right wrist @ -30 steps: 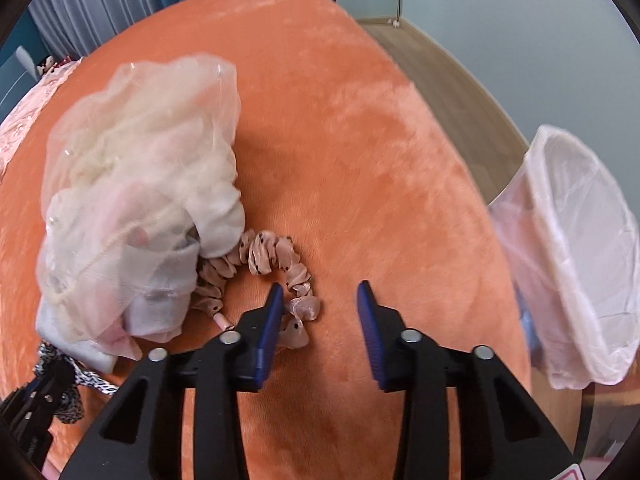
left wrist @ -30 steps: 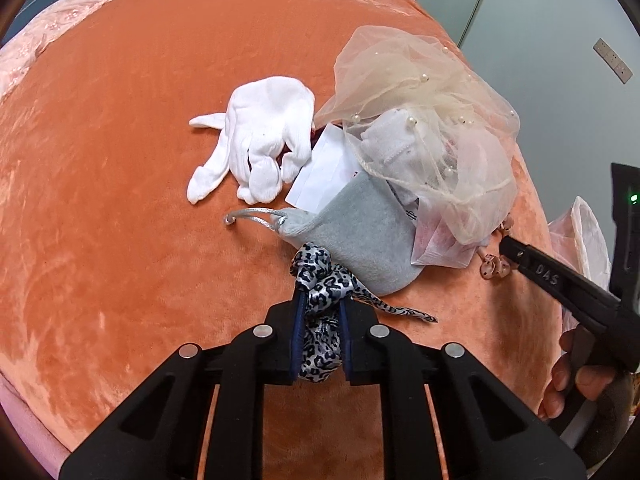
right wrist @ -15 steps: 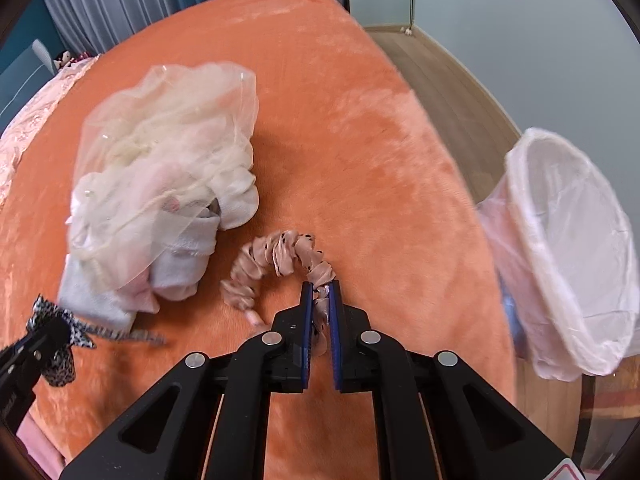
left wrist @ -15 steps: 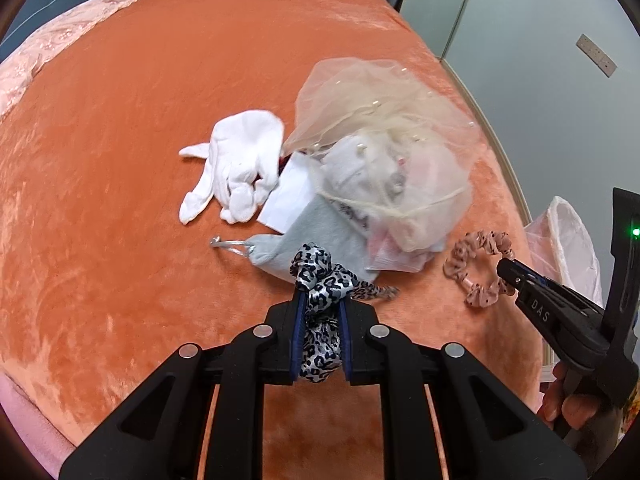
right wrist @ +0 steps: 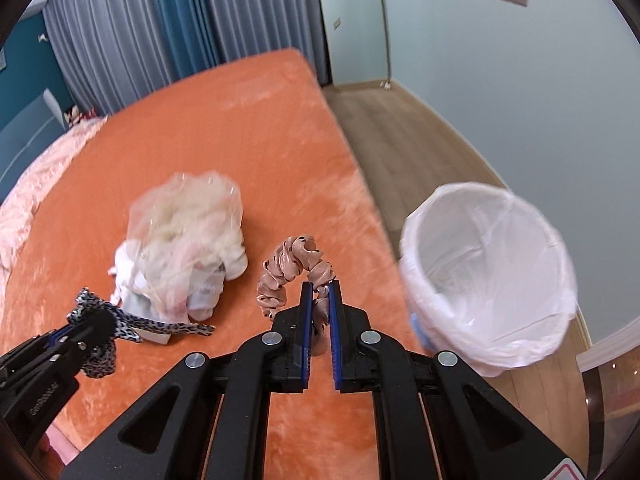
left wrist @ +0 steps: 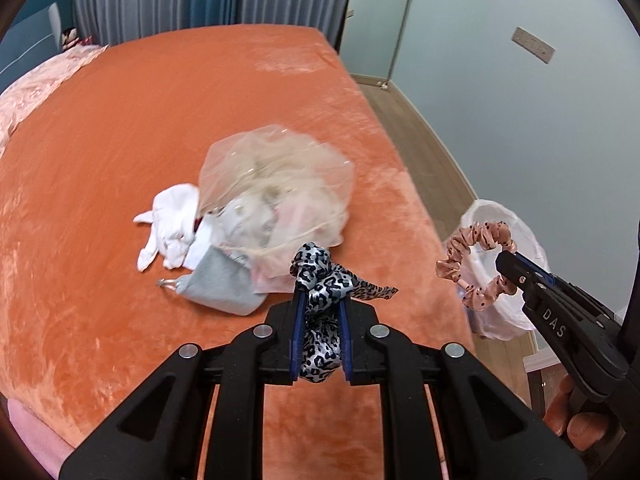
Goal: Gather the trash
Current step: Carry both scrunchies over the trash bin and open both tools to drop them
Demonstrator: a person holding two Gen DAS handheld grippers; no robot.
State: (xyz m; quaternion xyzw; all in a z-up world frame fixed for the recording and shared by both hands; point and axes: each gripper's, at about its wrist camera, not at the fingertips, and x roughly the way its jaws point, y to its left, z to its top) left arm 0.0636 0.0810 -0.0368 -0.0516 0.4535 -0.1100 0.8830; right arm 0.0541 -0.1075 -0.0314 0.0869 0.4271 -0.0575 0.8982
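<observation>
While held clear of the orange bed (left wrist: 120, 128), the pink scrunchie (right wrist: 294, 276) stands on edge as a loop, arching up and left from the right gripper (right wrist: 319, 292), whose jaws are pinched on its lower right part. The left gripper (left wrist: 321, 304) is clamped on a leopard-print scrunchie (left wrist: 322, 276), its tail trailing right. On the bed beyond lies a heap: tulle netting (left wrist: 276, 184), a white glove (left wrist: 170, 220), a grey pouch (left wrist: 220, 288). A white-lined bin (right wrist: 488, 268) stands on the floor beside the bed, right of the pink scrunchie.
</observation>
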